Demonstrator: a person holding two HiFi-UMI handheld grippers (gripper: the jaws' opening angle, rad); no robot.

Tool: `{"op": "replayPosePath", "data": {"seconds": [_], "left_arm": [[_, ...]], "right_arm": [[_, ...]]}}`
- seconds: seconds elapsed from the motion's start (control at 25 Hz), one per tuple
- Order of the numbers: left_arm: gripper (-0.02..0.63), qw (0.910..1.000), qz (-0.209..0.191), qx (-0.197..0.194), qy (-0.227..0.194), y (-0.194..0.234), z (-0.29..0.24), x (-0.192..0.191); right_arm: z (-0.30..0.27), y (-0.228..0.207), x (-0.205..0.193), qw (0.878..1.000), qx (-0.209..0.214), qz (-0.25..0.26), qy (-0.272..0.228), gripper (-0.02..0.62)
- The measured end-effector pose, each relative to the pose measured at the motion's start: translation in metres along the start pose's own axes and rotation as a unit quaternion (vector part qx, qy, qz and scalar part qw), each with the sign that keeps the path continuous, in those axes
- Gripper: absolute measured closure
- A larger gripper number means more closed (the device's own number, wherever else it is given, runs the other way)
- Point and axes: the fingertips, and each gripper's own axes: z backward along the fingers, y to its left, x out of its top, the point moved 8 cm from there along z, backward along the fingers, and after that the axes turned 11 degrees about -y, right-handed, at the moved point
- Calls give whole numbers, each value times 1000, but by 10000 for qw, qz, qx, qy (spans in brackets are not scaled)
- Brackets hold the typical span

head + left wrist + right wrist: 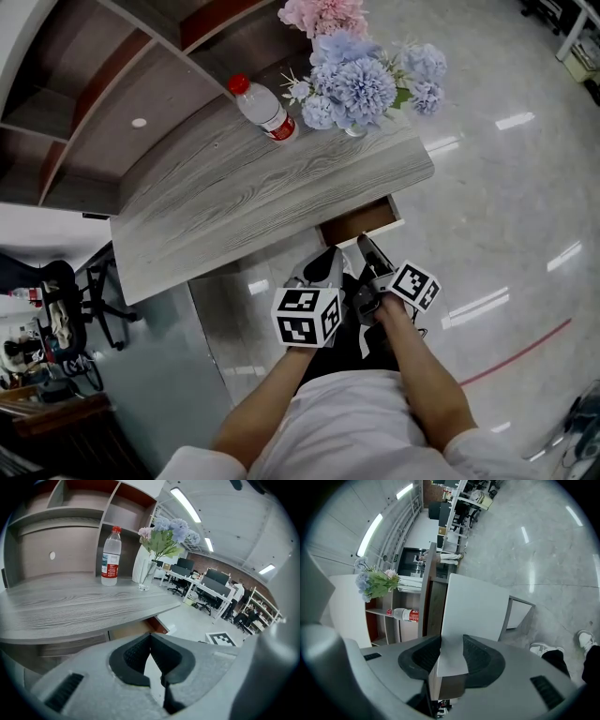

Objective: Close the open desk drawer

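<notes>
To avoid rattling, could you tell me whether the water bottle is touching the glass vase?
Apart: the left gripper view shows bare desktop between water bottle and glass vase.

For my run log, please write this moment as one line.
task: close drawer | drawer: open | left hand-held gripper: shut, empty | right hand-held gripper: shut on drawer front

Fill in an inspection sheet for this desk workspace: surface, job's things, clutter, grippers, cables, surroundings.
Surface: grey wood-grain desk top, mostly bare.
Job's things: drawer under the desk's edge, open.
Clutter: water bottle, upright, and vase of flowers, both towards the far side.
Grippers: right gripper closed on the drawer's white front; left gripper shut, empty.
Cables: nothing seen.
Surroundings: shelving behind the desk, glossy floor, office desks and chairs beyond.
</notes>
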Motion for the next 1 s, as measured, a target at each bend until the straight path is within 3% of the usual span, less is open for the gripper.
{"op": "replayPosePath", "data": {"seconds": [1.0], "left_arm": [[603,10000,27,-72,56,36,-31,29]], "right_arm": [[-56,15,6,9997,132,-8,-202,439]]}}
